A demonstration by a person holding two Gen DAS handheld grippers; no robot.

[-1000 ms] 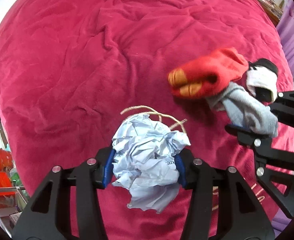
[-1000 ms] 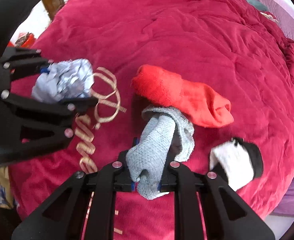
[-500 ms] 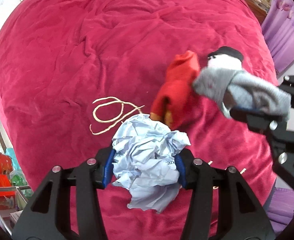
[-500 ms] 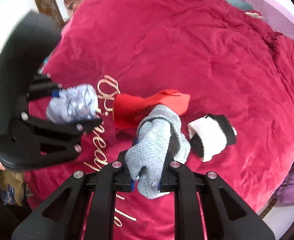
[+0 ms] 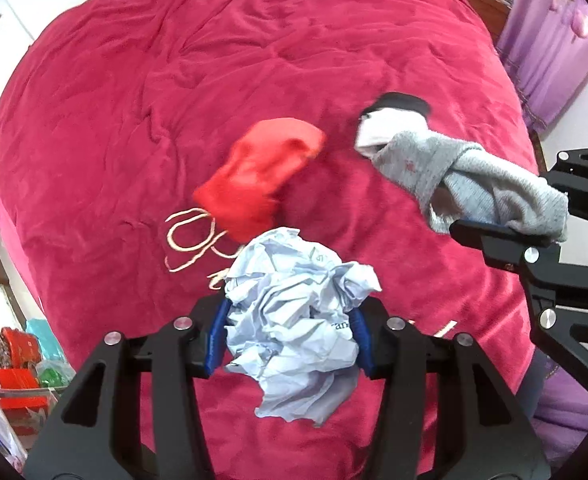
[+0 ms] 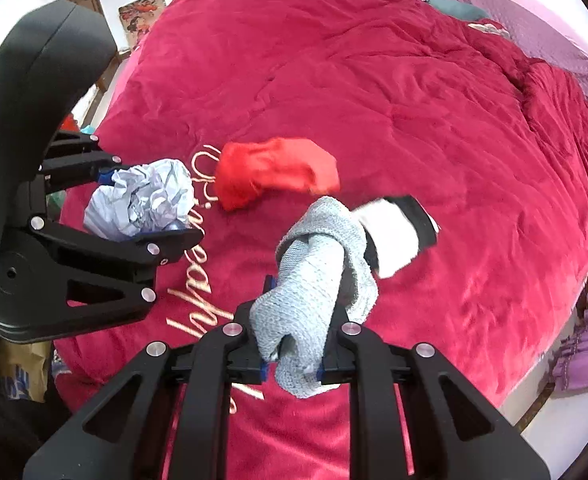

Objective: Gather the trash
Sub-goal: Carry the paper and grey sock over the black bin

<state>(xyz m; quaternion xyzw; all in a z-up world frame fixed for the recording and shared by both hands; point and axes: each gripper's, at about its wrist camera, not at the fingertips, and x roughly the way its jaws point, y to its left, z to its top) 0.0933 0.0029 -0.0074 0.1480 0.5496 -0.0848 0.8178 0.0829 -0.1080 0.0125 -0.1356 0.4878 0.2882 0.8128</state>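
My left gripper (image 5: pixel 290 332) is shut on a crumpled ball of pale blue paper (image 5: pixel 298 312), held above the red bedspread (image 5: pixel 254 60); the same ball of paper (image 6: pixel 142 200) shows at the left of the right wrist view. My right gripper (image 6: pixel 292 354) is shut on a grey knitted sock (image 6: pixel 314 272), which hangs over its jaws; that grey sock (image 5: pixel 474 180) appears at the right of the left wrist view. A red sock (image 5: pixel 258 176) lies on the bedspread (image 6: pixel 374 80) between the two. A white and black sock (image 6: pixel 398 236) lies just beyond the grey one.
Gold embroidered lettering (image 6: pixel 202 304) runs across the bedspread near its front edge. Purple curtains (image 5: pixel 550 40) hang at the right. Red and green clutter (image 5: pixel 18 356) sits on the floor at the left, beside a brown paper bag (image 6: pixel 22 372).
Both grippers have risen and drawn back from the bed with their loads. The grey sock is lifted off the bedspread, and the red and white socks look smaller and farther away.
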